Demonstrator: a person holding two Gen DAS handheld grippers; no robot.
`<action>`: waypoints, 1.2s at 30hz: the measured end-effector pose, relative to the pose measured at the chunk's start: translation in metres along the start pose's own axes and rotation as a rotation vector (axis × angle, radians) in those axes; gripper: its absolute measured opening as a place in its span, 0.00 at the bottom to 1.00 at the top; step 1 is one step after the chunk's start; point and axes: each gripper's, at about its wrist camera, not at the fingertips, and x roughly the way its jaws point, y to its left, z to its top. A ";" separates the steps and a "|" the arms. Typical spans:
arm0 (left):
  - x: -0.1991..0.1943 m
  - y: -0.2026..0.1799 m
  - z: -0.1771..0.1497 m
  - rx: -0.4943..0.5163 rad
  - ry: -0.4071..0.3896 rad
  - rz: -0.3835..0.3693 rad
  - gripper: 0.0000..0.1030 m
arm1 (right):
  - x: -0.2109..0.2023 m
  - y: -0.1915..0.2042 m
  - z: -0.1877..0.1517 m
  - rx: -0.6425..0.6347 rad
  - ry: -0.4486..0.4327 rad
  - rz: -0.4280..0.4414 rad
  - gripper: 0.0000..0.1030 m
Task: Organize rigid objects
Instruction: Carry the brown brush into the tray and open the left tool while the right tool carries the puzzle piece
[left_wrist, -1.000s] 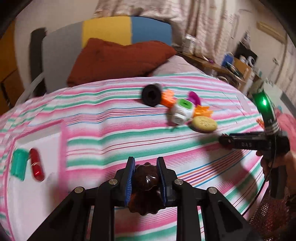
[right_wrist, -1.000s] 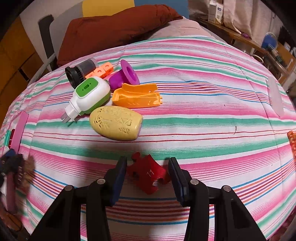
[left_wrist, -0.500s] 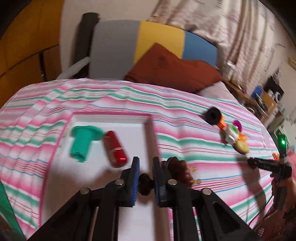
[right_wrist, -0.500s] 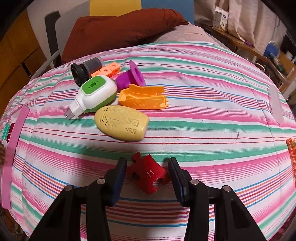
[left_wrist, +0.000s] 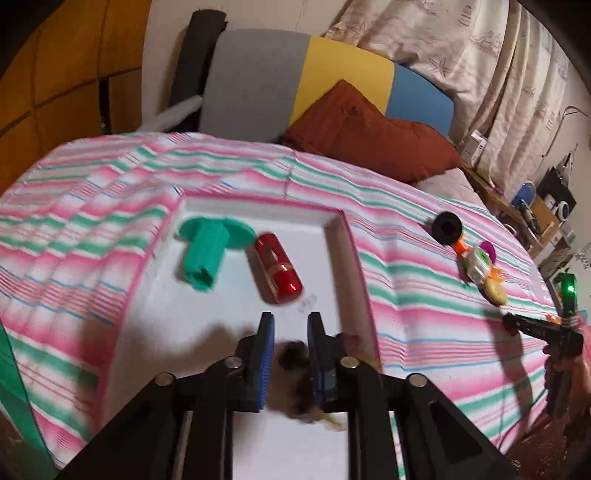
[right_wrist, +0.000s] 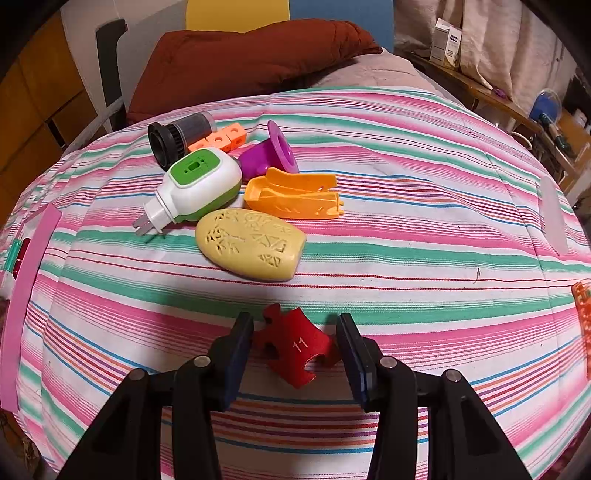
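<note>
Left wrist view: the left tool (left_wrist: 290, 325) hangs over a white tray (left_wrist: 236, 210) with a pink rim, which lies on the striped bed (left_wrist: 424, 295). Its jaws are clamped on a dark brown knobbly piece (left_wrist: 295, 360), blurred, glossy where it catches light; what it is I cannot tell. Two things already lie in the tray, beyond the tool: a teal plug (left_wrist: 207, 247) with a flat round flange and a ridged stem, and just right of it a shiny red capsule (left_wrist: 277, 272) with a metallic band. So two are sorted, a third is over the tray and not yet released. Well right of the tray a small heap waits on the bed, and past it the right tool (left_wrist: 517, 325) shows dimly.

Right wrist view: the right tool (right_wrist: 295, 341) holds a red puzzle-shaped piece (right_wrist: 295, 345), hard matte plastic marked 11, between its jaws; the pads sit close at its sides, seemingly gripping. Beyond the piece lies the heap: a pale yellow oval shell (right_wrist: 251, 243) with cut-out patterns, an orange clip (right_wrist: 295, 194), a white and green plug-in (right_wrist: 195, 184), a purple funnel (right_wrist: 269, 155), orange cubes (right_wrist: 221, 138) and a black ribbed cap (right_wrist: 173, 138). By my reckoning most of the sorting is left.
</note>
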 end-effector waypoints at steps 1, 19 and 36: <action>-0.002 -0.001 -0.002 -0.003 -0.006 -0.007 0.19 | 0.000 0.000 0.000 0.000 0.000 0.000 0.46; -0.013 -0.009 -0.015 -0.106 0.095 -0.167 0.41 | -0.001 0.005 0.000 -0.007 0.003 0.006 0.46; -0.005 -0.008 -0.026 0.019 0.062 -0.055 0.33 | -0.028 0.037 -0.005 -0.060 -0.114 0.097 0.46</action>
